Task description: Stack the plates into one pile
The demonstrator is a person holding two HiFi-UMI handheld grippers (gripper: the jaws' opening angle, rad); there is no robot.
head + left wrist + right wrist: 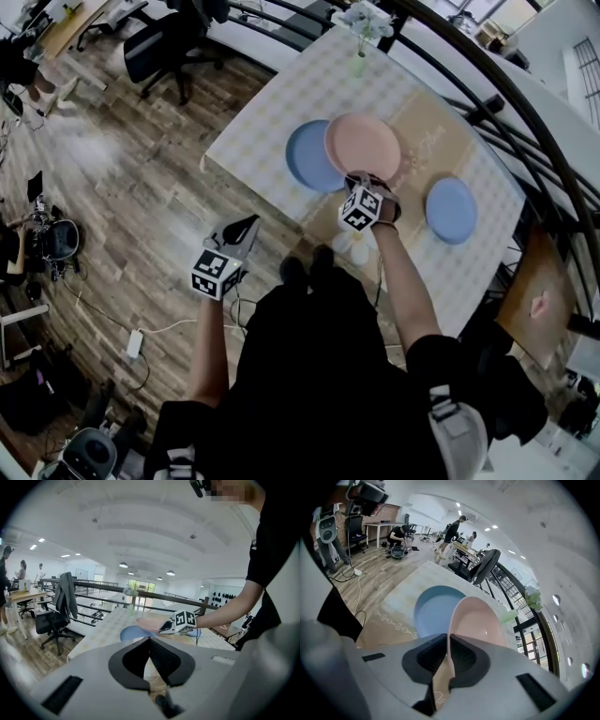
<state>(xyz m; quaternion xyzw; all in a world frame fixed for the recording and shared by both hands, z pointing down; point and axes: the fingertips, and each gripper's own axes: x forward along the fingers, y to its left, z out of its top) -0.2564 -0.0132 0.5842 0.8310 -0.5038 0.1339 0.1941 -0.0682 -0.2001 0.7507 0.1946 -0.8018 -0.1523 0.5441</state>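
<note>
Right gripper view: the pink plate [480,620] is pinched by its near rim in the right gripper [449,654], fingers [464,656] shut tight on it. It sits partly over a blue plate [433,611] on the worktop [272,103]. I think it is best to centre it over the blue one, then lower it gently. A second blue plate [451,210] lies well apart. The left gripper [246,228] hangs off the worktop, fingers together, holding nothing.

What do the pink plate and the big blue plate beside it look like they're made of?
The pink plate, pinched at its rim by the right gripper, looks like smooth plastic or melamine, possibly glazed ceramic: it has an even colour, a soft sheen and a thin edge. The blue plate looks like the same material with a duller finish. The pictures can't settle which.
</note>
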